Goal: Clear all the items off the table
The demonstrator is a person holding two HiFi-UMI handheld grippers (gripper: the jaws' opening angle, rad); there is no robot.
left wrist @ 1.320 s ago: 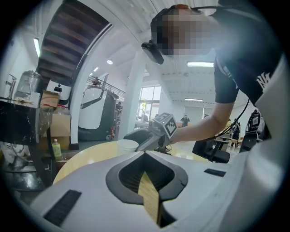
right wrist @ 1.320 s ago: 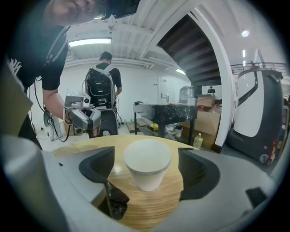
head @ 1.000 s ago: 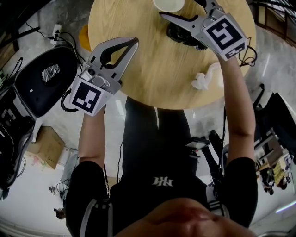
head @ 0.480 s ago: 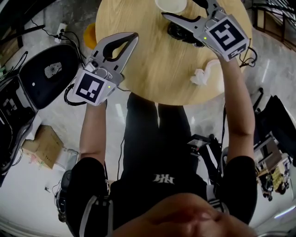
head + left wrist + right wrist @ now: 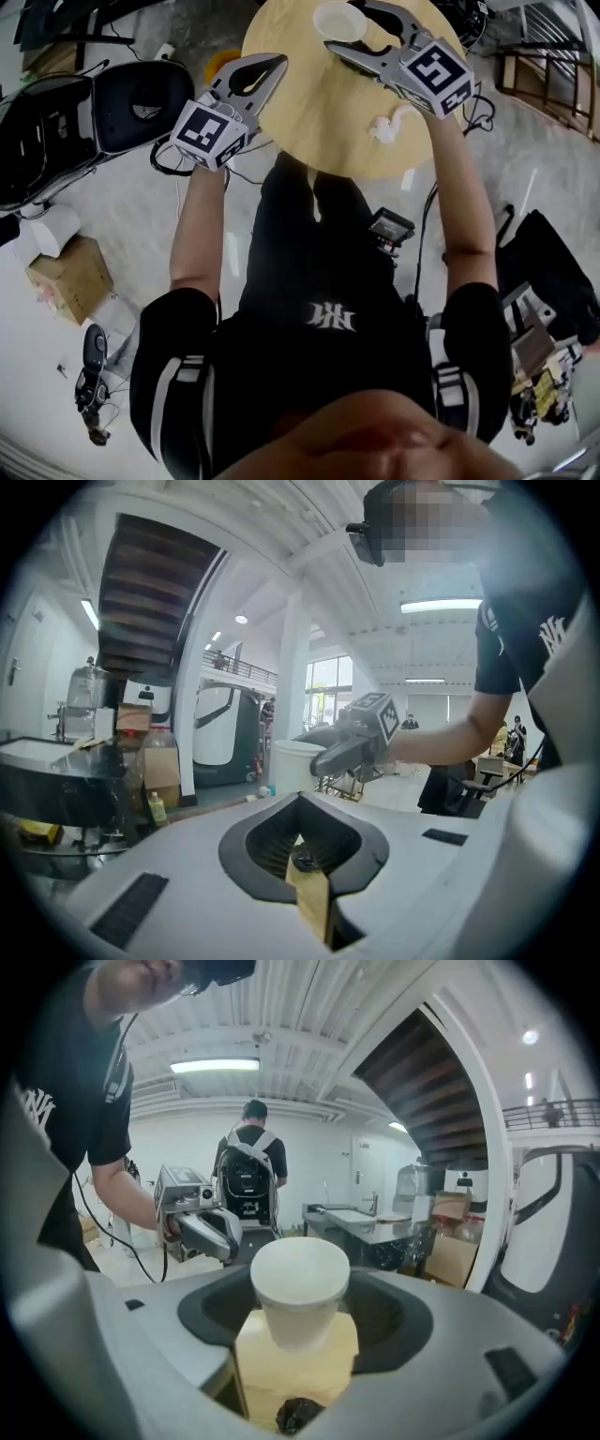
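Note:
A white paper cup [image 5: 336,19] sits between the fingers of my right gripper [image 5: 349,25] over the far side of the round wooden table [image 5: 319,122]. The jaws have just been closing on it. The right gripper view has the cup [image 5: 300,1283] raised above the tabletop. My left gripper [image 5: 279,61] hangs over the table's left edge, its tips together and nothing in them. A crumpled white tissue [image 5: 386,127] lies near the right edge. A small black object [image 5: 295,1417] rests on the table beneath the right gripper, hidden in the head view.
A black office chair [image 5: 131,108] stands left of the table, with a cardboard box [image 5: 70,272] on the floor nearer me. Cables trail across the floor at both sides. A person with a backpack [image 5: 246,1180] stands farther off in the room.
Both grippers have risen and the table looks smaller and farther below. The cup, earlier cut off at the frame's top, is in full view between the right fingers.

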